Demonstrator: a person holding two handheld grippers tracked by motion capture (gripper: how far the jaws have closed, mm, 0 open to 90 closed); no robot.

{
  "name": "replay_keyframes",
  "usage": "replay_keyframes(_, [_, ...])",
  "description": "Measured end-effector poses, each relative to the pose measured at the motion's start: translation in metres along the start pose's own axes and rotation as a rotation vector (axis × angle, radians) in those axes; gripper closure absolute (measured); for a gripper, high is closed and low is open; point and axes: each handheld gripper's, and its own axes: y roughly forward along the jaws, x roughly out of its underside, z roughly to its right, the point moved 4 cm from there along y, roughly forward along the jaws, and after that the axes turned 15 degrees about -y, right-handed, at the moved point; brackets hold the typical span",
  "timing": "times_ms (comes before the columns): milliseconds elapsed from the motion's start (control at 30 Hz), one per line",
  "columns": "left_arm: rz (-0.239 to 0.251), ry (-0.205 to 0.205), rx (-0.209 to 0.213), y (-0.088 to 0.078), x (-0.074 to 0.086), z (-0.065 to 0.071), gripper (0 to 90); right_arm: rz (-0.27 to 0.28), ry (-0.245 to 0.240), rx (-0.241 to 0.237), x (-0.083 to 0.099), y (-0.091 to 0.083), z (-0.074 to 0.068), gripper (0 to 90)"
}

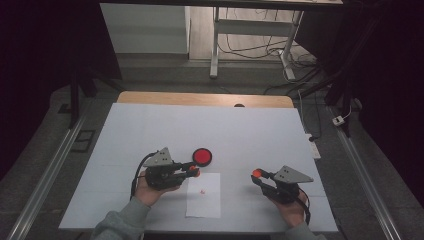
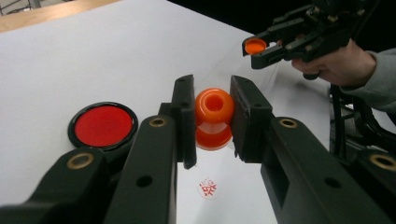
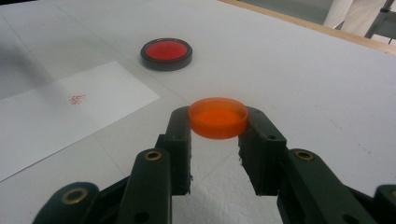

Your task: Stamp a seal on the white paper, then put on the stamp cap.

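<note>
Low in the high view, left of centre, we hold our left tongs (image 1: 194,171) clamped on an orange stamp (image 2: 214,117) above the white paper sheet (image 1: 204,196), which bears a small red mark (image 1: 202,191); at lower right our right tongs (image 1: 257,173) grip the stamp's orange cap (image 3: 218,117) above the counter (image 1: 250,135). We judge the stamping done, the red ink pad (image 1: 202,156) open just above the sheet. Next we must bring both tongs together and line the cap up squarely with the stamp's face.
</note>
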Motion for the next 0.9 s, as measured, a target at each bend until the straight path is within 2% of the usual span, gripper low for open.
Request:
replay_keyframes(267, [0.008,-0.013,0.002,-0.0059,-0.0028,-0.0023,72.2,-0.004,-0.003,-0.003,0.0003,0.0006,-0.0002,64.6])
replay_keyframes(900, [-0.006,-0.013,-0.006,-0.0047,-0.0021,-0.0025,72.2,0.004,-0.008,-0.011,-0.0018,0.0023,-0.0025,64.7])
